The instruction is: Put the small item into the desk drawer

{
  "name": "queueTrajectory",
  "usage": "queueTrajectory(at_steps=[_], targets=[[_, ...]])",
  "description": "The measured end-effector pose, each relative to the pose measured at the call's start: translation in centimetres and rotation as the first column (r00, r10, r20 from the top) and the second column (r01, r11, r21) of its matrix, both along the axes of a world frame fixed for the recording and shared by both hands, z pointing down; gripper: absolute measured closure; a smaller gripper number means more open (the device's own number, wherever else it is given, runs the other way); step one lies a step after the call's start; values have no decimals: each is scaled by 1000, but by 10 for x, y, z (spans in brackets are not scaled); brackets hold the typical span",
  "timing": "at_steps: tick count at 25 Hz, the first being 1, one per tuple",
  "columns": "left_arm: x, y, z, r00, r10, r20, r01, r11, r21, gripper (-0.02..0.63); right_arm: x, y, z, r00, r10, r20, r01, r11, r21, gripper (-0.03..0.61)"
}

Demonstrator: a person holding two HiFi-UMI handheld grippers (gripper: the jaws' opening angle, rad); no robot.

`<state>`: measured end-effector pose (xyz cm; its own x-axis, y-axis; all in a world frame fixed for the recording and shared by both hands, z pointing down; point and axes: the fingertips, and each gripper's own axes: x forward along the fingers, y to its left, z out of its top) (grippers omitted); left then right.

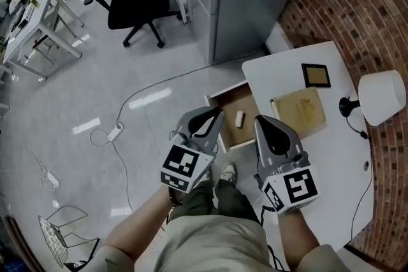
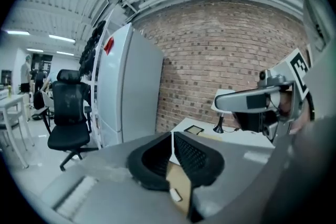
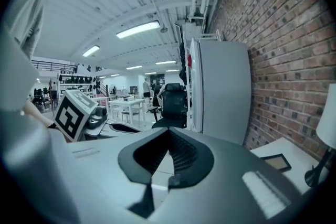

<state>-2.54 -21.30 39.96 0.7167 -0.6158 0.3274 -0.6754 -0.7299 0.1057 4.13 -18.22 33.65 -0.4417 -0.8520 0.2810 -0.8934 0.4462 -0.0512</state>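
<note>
Left gripper (image 1: 205,119): jaws closed together, nothing held.
Right gripper (image 1: 268,126): jaws closed together, empty.
Small item (image 1: 240,118): lying inside the open drawer (image 1: 234,100).
Drawer: pulled out of the white counter (image 1: 319,156).

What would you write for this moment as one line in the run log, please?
small item: lying in open drawer | left gripper: shut, empty | right gripper: shut, empty | task: item in, drawer not yet closed
</note>
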Motion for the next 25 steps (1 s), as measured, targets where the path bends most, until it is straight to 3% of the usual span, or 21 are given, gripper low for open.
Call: queueTrajectory(at_steps=[7, 12, 19, 25], targets=[[-12, 21, -112, 1000, 20, 21, -24, 983, 184, 611, -3, 27, -106, 998, -36, 58, 27, 989, 143, 575], [-30, 31, -182, 996, -45, -81, 63, 972, 227, 611, -5, 44, -160, 994, -75, 77, 56, 974, 219, 575], [-53, 45, -242, 995, -83, -52, 96, 934, 345, 611, -7, 57, -206, 992, -102, 72, 76, 949, 306, 575], [-64, 58, -266, 993, -105, -47, 115, 910, 398, 611, -10, 69, -233, 990, -133, 46, 108, 927, 360, 575]])
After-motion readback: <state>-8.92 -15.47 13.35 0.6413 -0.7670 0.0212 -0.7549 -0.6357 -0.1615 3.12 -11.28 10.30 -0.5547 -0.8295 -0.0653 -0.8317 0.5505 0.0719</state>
